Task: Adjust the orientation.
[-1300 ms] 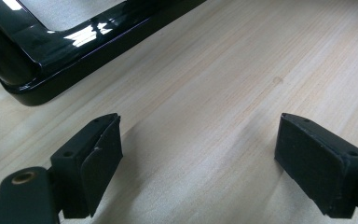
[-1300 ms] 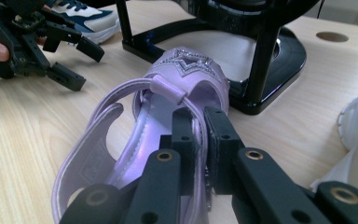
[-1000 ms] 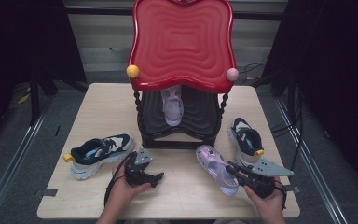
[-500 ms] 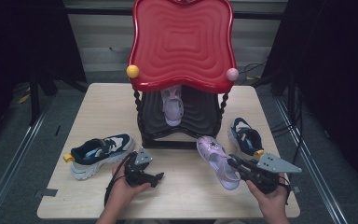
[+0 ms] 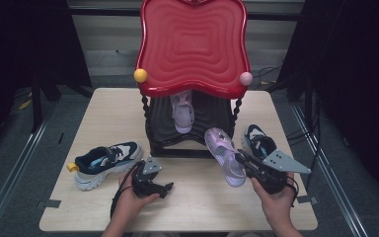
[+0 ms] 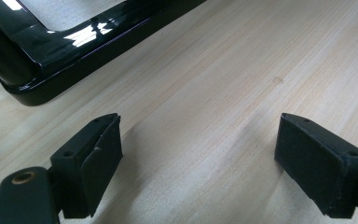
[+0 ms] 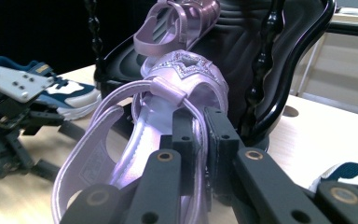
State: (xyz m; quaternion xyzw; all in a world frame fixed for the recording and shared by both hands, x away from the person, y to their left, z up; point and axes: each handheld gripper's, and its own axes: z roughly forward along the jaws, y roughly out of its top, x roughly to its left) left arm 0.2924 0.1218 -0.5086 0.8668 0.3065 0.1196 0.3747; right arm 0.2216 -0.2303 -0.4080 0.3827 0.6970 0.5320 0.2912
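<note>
My right gripper (image 5: 244, 160) is shut on the side strap of a lilac sandal (image 5: 224, 155), held lifted off the table in front of the shoe rack's right post. In the right gripper view the two jaws pinch the strap of that sandal (image 7: 168, 116), whose star-decorated front points at the rack. A matching lilac sandal (image 5: 182, 111) sits on the black lower shelf (image 5: 212, 121) of the red-topped rack (image 5: 192, 44). My left gripper (image 5: 164, 187) rests on the table, open, with bare wood between its pads (image 6: 100, 161).
A navy and white sneaker (image 5: 106, 163) lies at the table's left, and its mate (image 5: 257, 140) lies right of the rack. The rack's black base frame (image 6: 74, 42) is just ahead of the left gripper. The wooden table (image 5: 103, 113) has room at the front middle.
My right gripper has risen and moved toward the rack with the lilac sandal, which now hangs higher and nearer the right post. The left gripper has stayed put.
</note>
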